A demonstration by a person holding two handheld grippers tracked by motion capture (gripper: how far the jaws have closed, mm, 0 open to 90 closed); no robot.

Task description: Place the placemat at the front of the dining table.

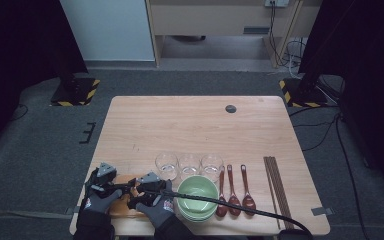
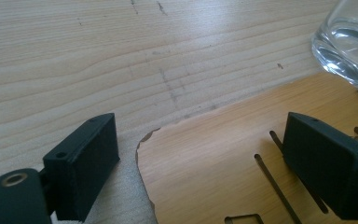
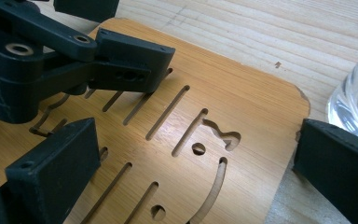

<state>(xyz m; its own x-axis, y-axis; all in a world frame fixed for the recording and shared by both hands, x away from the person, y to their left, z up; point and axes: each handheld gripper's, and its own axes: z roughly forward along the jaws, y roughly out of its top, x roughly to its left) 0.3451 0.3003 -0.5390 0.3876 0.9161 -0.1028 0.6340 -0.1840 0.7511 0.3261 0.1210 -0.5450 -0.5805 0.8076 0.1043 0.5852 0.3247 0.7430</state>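
Both grippers are working at the near left corner of the worktop (image 1: 195, 125), over a flat slotted bamboo board (image 3: 205, 93) lying there, just left of the green bowls (image 1: 197, 192). The left gripper (image 2: 200, 154) is standing wide, one jaw over bare wood and the other over the board, straddling the board's chipped left corner without pressing on it. The right gripper (image 3: 191, 163) is also spreading wide across the board's right edge, one jaw resting over the slots, the other hanging off the edge beside a clear glass (image 3: 354, 102); nothing is being pinched. In the high view the left gripper (image 1: 111, 180) and right gripper (image 1: 142, 186) are sitting close together, nearly touching. Judgement: the step looks like getting a hold on the thin board. Doing it well means tipping a jaw low enough to slip under an edge, or sliding the board towards the near rim of the worktop so one pad gets beneath it. The right jaw is crowding the glass, so any closing should be drawing away from it. Spoons (image 1: 232, 192) and chopsticks (image 1: 275, 185) are lying well to the right, clear of the work.
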